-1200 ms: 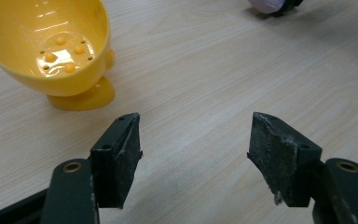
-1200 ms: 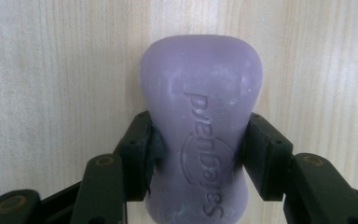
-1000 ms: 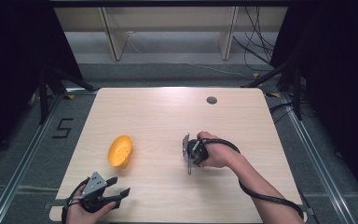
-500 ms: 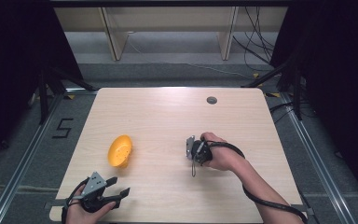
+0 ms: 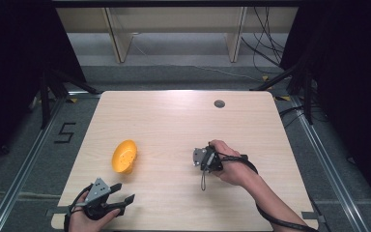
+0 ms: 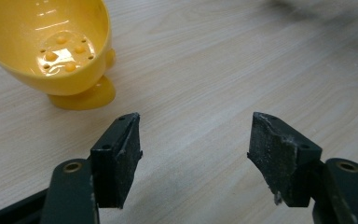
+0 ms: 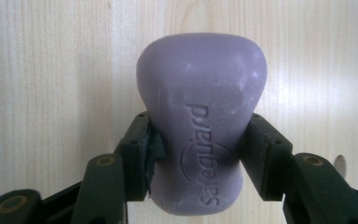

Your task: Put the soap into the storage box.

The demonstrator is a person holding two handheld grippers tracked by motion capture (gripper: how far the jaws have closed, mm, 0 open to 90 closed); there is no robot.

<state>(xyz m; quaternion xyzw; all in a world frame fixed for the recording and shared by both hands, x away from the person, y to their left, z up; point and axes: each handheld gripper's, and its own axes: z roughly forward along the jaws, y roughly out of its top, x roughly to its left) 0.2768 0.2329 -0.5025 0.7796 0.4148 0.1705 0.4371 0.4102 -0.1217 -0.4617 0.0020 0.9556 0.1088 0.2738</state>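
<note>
Here, in the high view, the desk (image 5: 174,121) carries a yellow dish (image 5: 124,156) lying left of the middle, tipped on its side with its hollow facing the near edge. The left hand-held gripper (image 5: 123,192) sits at the near left corner, jaws spread and holding nothing, pointing toward the right edge. The right hand-held gripper (image 5: 199,158) hovers right of the middle, pointing left toward the dish but well apart from it; what it carries is too small to make out from here.

In the left gripper view, the left hand-held gripper (image 6: 193,149) shows both pads wide apart over bare wood. The dish (image 6: 51,51) lies ahead and to one side, its drain holes and foot visible. It looks like a soap dish, and the open jaws seem ready to steady or right it.

In the right gripper view, the right hand-held gripper (image 7: 198,154) pinches a purple soap (image 7: 200,116) across its narrow waist, where the curved sides keep it from slipping. The bar's long axis runs along the jaws, so its free rounded end points away from the hand, toward the dish as I judge it. The branded face looks up at the camera, with the desk close beneath.
</note>
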